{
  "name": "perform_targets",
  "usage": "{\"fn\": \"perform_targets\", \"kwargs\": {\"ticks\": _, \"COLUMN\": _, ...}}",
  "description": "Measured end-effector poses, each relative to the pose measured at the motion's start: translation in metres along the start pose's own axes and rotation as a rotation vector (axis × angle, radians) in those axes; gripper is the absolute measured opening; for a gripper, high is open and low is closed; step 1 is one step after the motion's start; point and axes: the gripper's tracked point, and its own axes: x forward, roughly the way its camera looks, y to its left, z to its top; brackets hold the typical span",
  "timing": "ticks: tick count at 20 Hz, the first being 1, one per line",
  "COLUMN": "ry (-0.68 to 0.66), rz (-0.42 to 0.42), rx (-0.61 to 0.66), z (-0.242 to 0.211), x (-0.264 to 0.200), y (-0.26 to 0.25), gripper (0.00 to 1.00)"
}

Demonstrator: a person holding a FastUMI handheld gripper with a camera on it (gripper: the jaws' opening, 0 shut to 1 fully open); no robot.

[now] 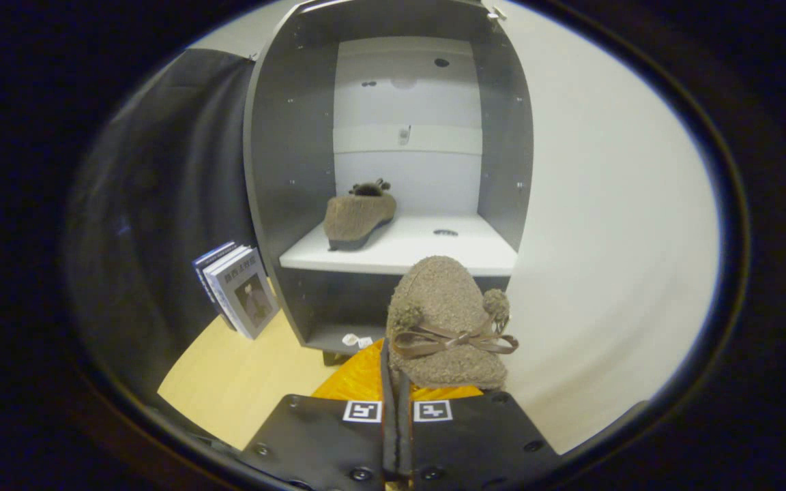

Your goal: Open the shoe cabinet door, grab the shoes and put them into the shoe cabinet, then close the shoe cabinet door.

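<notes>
The shoe cabinet (284, 170) stands open ahead, grey walls with a white shelf (427, 249). One fuzzy brown slipper (357, 217) lies on the left part of that shelf, toe turned toward the back. A second fuzzy brown slipper (444, 320) with a ribbon bow and pompoms hangs just ahead of my fingers, toe pointing at the cabinet, in front of the shelf's edge. My gripper (396, 395) is shut on this slipper's rim at its heel end. The open white cabinet door (604, 239) stands to the right of the slipper.
Several books (239, 290) lean against the cabinet's left side on the light wooden floor (229, 382). An orange surface (359, 378) lies under the held slipper. A dark curtain hangs to the left. The cabinet's lower compartment (338, 307) sits under the white shelf.
</notes>
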Motion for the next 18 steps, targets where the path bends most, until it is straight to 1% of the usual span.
{"fn": "perform_targets", "kwargs": {"ticks": 4, "ry": -0.052, "rz": -0.039, "rx": -0.013, "z": 0.052, "x": 0.026, "y": -0.002, "gripper": 0.03}}
{"fn": "perform_targets", "kwargs": {"ticks": 8, "ry": -0.085, "rz": -0.086, "rx": 0.002, "z": 0.096, "x": 0.071, "y": -0.005, "gripper": 0.03}}
{"fn": "perform_targets", "kwargs": {"ticks": 12, "ry": -0.073, "rz": -0.126, "rx": 0.012, "z": 0.119, "x": 0.124, "y": -0.013, "gripper": 0.03}}
{"fn": "perform_targets", "kwargs": {"ticks": 15, "ry": -0.07, "rz": -0.143, "rx": 0.04, "z": 0.133, "x": 0.153, "y": -0.019, "gripper": 0.03}}
{"fn": "perform_targets", "kwargs": {"ticks": 18, "ry": -0.068, "rz": -0.157, "rx": 0.046, "z": 0.149, "x": 0.198, "y": -0.028, "gripper": 0.03}}
